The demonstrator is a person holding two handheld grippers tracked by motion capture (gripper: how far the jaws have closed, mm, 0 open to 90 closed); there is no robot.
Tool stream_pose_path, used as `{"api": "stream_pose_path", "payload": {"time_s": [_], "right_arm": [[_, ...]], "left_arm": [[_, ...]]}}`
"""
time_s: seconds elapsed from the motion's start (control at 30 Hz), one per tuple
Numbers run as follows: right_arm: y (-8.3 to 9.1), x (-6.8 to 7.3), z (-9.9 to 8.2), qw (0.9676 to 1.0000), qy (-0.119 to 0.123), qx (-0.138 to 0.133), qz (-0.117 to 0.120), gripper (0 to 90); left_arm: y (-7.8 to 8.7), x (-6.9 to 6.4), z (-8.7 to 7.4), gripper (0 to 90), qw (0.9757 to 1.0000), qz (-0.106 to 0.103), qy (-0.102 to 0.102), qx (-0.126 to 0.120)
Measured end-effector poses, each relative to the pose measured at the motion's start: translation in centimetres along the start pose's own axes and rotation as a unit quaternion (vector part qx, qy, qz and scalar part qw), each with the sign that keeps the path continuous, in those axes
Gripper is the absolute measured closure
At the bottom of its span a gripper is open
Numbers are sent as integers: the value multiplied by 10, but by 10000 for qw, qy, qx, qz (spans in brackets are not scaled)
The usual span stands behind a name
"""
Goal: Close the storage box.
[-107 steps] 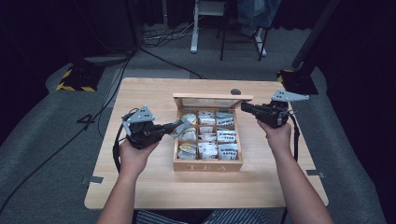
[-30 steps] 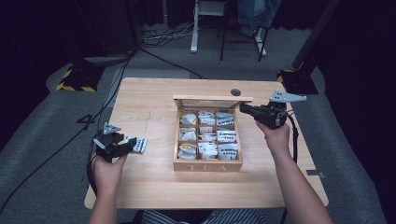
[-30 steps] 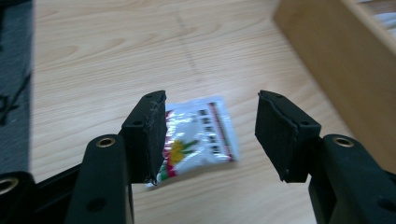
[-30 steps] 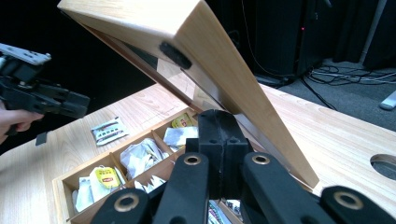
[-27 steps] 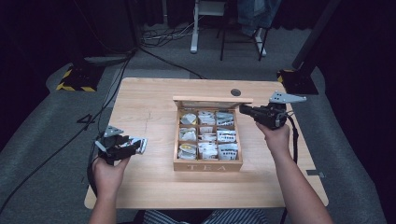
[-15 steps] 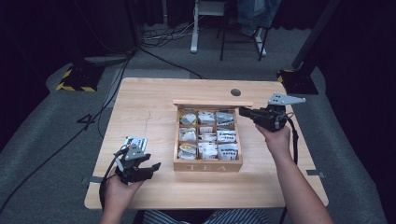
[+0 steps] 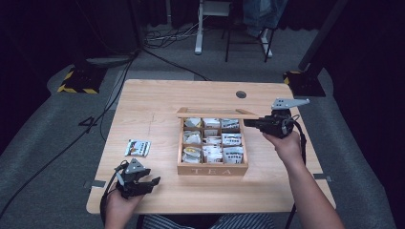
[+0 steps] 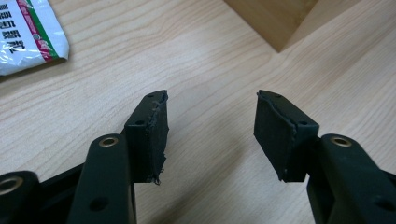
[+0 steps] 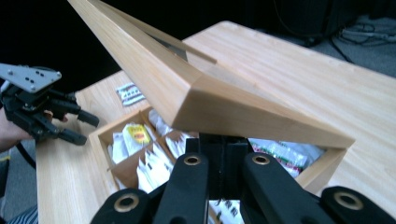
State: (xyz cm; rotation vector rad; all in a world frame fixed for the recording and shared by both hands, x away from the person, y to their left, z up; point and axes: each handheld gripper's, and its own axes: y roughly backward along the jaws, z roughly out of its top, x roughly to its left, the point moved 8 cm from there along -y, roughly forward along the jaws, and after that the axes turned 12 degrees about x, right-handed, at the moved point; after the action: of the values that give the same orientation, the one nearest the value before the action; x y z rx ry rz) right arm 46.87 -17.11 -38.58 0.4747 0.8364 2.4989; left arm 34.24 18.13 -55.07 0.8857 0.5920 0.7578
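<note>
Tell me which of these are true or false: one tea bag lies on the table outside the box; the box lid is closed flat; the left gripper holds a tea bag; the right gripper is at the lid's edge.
1. A tea bag lies on the table outside the tea box. True.
2. The lid is closed flat. False: it is raised, with the compartments of tea bags visible beneath it.
3. The left gripper holds a tea bag. False: its jaws stand open with nothing between them, and the tea bag lies apart from them.
4. The right gripper is at the lid's edge. True: its shut jaws clamp the lid's right end.
</note>
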Motion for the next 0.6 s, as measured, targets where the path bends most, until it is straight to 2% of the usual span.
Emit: {"api": "stream_pose_path", "payload": {"time_s": [0.13,0.17,0.33,0.53,0.6], "right_arm": [[-1,4,-6,9998,-17,203,10,900],[-1,5,-8,9997,-24,232,15,900],[0,10,-14,9993,-42,376,45,900],[6,15,-24,9985,-55,544,-28,900],[9,19,-26,9983,-75,580,-1,900]], "left_arm": [[-3,0,0,459,9999,75,-110,80],[-4,0,1,461,9997,103,-194,72],[-6,2,3,459,9999,37,-129,-30],[-9,3,6,453,9997,83,-159,-143],[-10,4,8,453,9995,134,-238,-178]]}}
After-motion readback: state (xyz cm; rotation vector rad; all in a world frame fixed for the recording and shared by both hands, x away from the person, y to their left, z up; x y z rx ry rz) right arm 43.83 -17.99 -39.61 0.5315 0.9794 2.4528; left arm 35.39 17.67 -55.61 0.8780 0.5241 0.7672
